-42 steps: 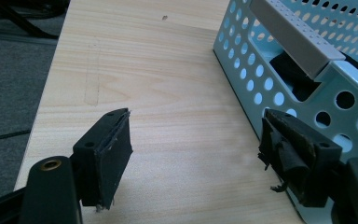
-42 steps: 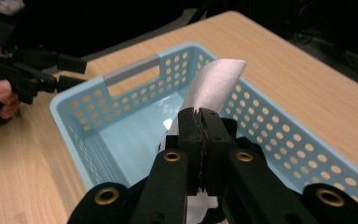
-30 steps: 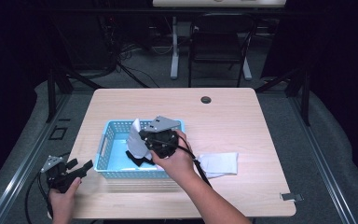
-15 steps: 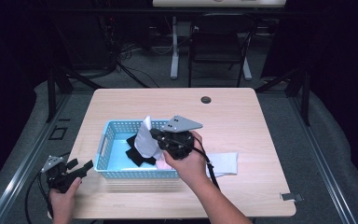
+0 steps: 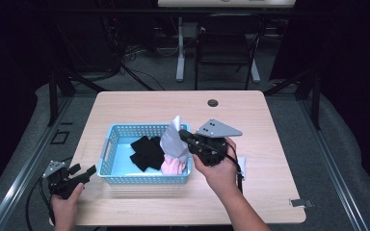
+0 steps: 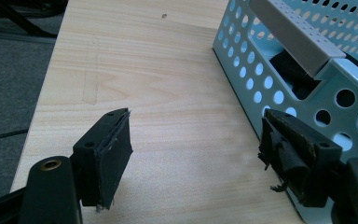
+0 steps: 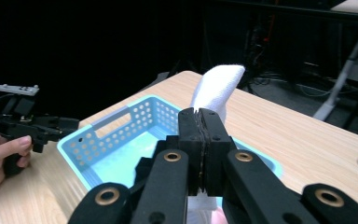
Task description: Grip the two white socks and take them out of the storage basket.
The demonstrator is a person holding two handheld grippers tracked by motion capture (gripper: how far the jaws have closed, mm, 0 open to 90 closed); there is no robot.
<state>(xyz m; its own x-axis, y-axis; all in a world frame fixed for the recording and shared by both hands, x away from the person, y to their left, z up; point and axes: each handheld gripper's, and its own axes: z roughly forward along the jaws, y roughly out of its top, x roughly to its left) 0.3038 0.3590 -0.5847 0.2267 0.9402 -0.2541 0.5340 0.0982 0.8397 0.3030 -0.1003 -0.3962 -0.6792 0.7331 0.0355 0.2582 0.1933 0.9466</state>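
- Right gripper: jaws pressed together on a white sock, clamped at mid-length, toe end sticking up past the tips.
- Same right gripper in the high view: held above the right end of the blue basket, sock hanging from it over the basket's right part.
- Left gripper: jaws wide apart, nothing between them, bare table in the gap.
- Left gripper in the high view: at the table's near left corner, just beside the basket's left end wall, held by the left hand.
- Right-hand pad of the left gripper close against the basket wall; touching or not, cannot tell.
- Inside the basket: black socks in the middle, pink cloth at the right end below the white sock.
- Right hand over the table just right of the basket; white cloth flat on the table beside it, mostly hidden.
- Round dark hole near the table's far edge.
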